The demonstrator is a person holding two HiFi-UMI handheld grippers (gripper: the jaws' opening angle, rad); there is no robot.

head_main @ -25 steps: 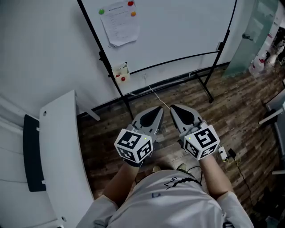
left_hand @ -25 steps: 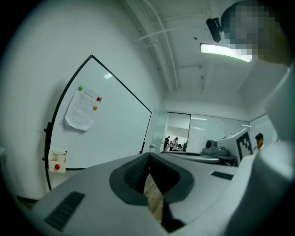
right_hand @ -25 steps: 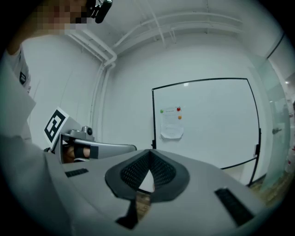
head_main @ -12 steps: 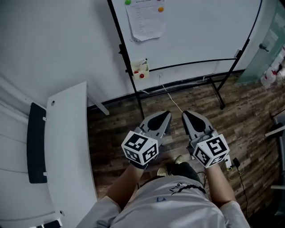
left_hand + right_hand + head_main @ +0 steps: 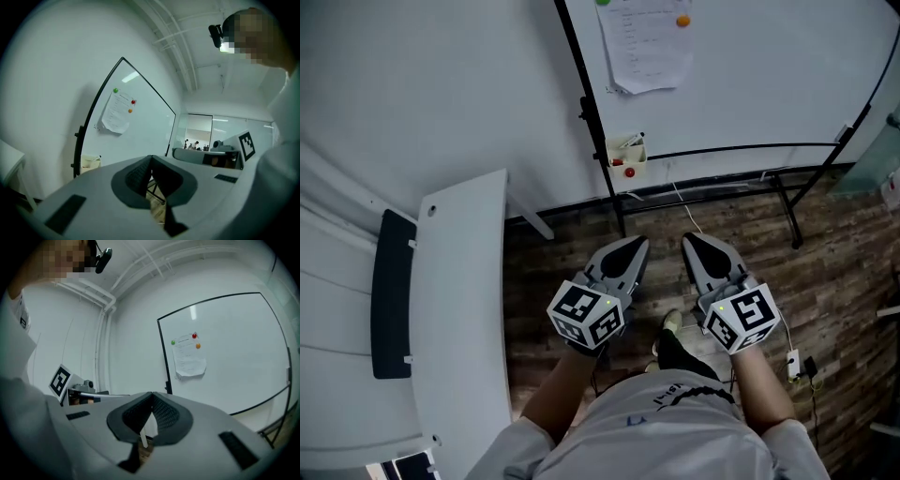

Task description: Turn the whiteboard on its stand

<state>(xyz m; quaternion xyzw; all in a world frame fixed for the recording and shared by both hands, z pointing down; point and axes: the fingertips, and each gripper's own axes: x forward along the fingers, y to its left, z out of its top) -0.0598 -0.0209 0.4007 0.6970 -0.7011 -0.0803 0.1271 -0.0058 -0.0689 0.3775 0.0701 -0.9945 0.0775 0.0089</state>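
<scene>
You've got open floor (image 5: 572, 253) straight ahead, right up to the whiteboard (image 5: 750, 84). Its black side post (image 5: 598, 141) and stand feet (image 5: 787, 202) block the way low down. The white counter (image 5: 459, 309) crowds your left side, and there's a cable (image 5: 680, 202) lying near the stand.

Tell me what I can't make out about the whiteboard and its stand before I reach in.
- Whiteboard: the top is cut off by the head view's upper edge.
- Stand: the right post's upper part runs off the head view's right edge.
- Paper sheet: the print is too small in every view.
- Small box on the frame: the contents are too small to identify.
</scene>
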